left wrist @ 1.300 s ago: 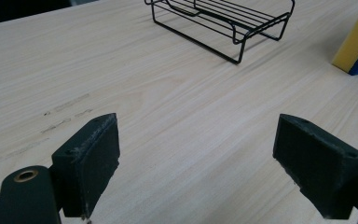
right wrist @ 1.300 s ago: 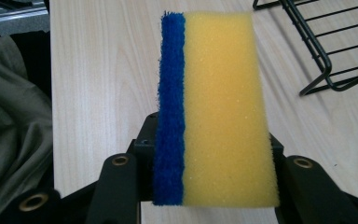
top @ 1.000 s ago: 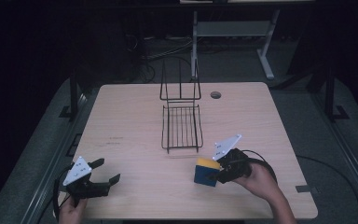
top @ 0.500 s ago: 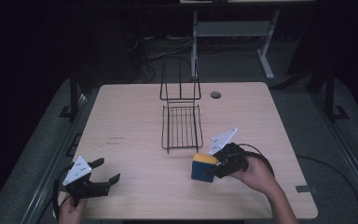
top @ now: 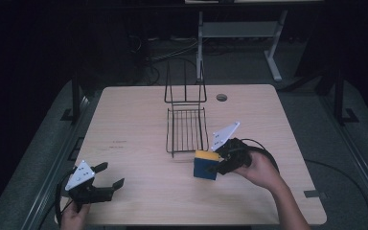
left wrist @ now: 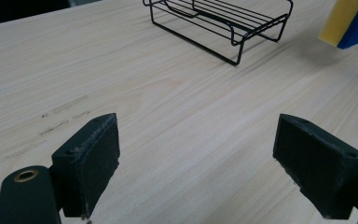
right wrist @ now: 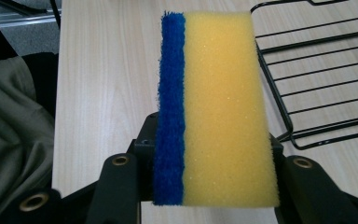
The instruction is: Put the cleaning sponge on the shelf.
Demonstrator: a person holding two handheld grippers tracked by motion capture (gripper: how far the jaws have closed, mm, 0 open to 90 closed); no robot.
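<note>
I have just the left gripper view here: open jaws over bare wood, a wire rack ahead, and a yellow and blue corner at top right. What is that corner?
Observer: It is a sponge, yellow foam with a blue scouring layer, clamped between the jaws of the right tool.
Operator: Is it resting on the table?
Observer: In the high view it looks lifted off the table, held beside the near right corner of the wire rack.
Operator: And where does my tool sit on the table?
Observer: The left tool is at the table's near left corner, well apart from the rack, its jaws open on nothing.
</note>
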